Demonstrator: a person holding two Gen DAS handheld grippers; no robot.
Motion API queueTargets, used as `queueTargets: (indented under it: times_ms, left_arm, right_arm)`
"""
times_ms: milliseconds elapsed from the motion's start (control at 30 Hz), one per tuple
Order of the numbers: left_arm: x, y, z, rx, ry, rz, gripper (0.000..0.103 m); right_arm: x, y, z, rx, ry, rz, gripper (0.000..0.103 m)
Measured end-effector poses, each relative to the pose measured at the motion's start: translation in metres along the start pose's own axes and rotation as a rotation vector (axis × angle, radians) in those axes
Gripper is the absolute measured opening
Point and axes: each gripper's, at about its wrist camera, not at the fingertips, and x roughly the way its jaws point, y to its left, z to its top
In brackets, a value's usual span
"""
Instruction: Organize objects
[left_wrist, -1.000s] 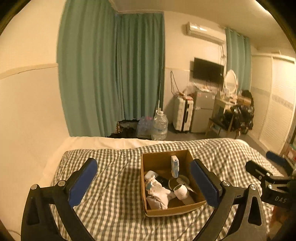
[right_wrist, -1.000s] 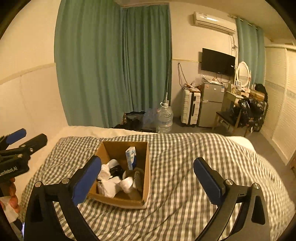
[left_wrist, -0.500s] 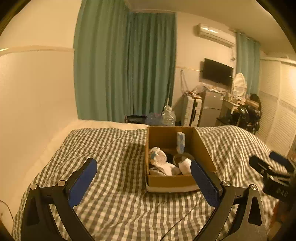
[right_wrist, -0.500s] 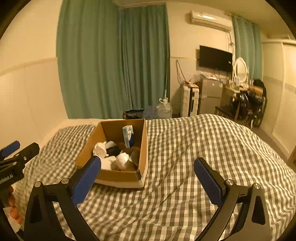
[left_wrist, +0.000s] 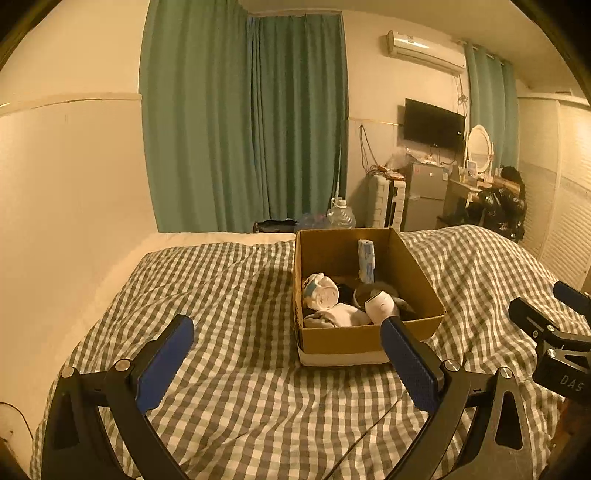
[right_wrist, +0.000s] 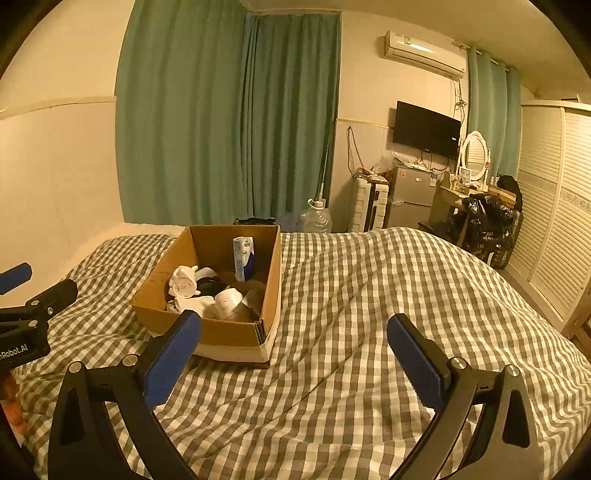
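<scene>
While the left gripper (left_wrist: 286, 334) hangs over the checked bedspread (left_wrist: 229, 295) with its jaws spread wide and nothing between them, the left wrist view looks straight at an open cardboard box (left_wrist: 347, 338) resting on the bed, just ahead of the right-hand blue pad. Inside the box, a rolled white sock (left_wrist: 320, 291) lies against the left wall, with more pale fabric (left_wrist: 338, 316) bunched in the near left corner. A small white rounded item (left_wrist: 380, 304) sits near the front wall, touching dark, hard-to-read things behind it. A slim blue-and-white carton (left_wrist: 366, 260) stands upright toward the back. The right gripper (left_wrist: 554, 325) shows at the right edge of this view, beside the box and apart from it.

In the right wrist view, the right gripper (right_wrist: 293, 338) is likewise spread wide and empty above the bedspread (right_wrist: 369, 314). The cardboard box (right_wrist: 232, 334) lies to the left, its near wall just beyond the left blue pad. The same contents show: the rolled white sock (right_wrist: 183, 282) at the left, the white rounded item (right_wrist: 228, 302) near the front, the upright carton (right_wrist: 243, 258) leaning by the right wall, and dark items between them that I cannot identify. The left gripper (right_wrist: 26, 295) enters at the left edge, well clear of the box. Green curtains (right_wrist: 229, 118) hang behind the bed.
</scene>
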Motion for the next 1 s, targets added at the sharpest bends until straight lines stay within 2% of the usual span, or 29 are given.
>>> queueTargets:
  times_ms: [300, 1000]
  left_arm:
    - [0.0010, -0.0010, -0.0022, -0.001, 0.009, -0.008, 0.103]
    - [-0.0001, -0.0040, -0.0024, 0.003, 0.006, -0.006, 0.103]
  right_arm:
    - [0.0045, -0.0019, -0.0069, 0.021, 0.022, 0.010, 0.101]
    - [0.0009, -0.0027, -0.0073, 0.025, 0.009, -0.007, 0.101]
